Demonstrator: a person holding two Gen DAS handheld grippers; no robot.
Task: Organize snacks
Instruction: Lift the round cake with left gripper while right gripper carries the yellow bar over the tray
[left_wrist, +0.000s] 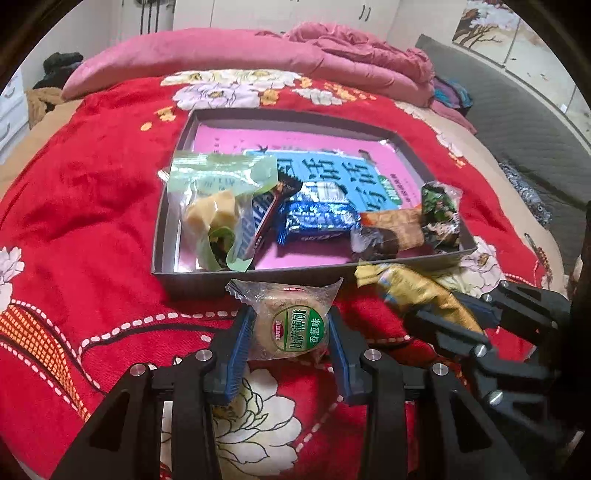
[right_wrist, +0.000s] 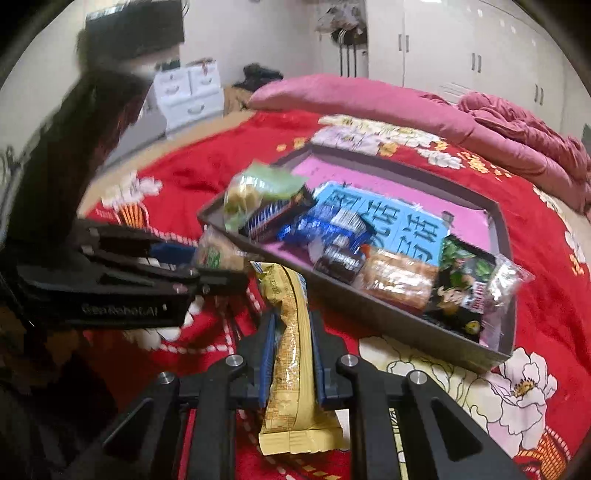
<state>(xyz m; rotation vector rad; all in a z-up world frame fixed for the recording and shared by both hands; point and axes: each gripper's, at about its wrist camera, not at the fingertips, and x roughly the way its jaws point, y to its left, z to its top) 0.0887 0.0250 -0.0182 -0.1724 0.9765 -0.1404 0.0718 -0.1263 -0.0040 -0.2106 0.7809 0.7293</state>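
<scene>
My left gripper (left_wrist: 291, 325) is shut on a round biscuit in a clear wrapper with a green label (left_wrist: 291, 321), held just in front of the grey tray's (left_wrist: 192, 277) near wall. My right gripper (right_wrist: 291, 332) is shut on a long yellow snack bar (right_wrist: 291, 354), which also shows in the left wrist view (left_wrist: 413, 291). The tray (right_wrist: 424, 332) holds several snacks: a green bag (left_wrist: 218, 199), a Snickers bar (left_wrist: 258, 225), a blue packet (left_wrist: 317, 218), a brown cake (left_wrist: 391, 229) and a green-black packet (left_wrist: 441, 214).
The tray sits on a bed with a red flowered blanket (left_wrist: 92, 206). A pink quilt (left_wrist: 240, 55) lies at the far side. White drawers (right_wrist: 188, 92) and wardrobes (right_wrist: 461, 48) stand behind the bed.
</scene>
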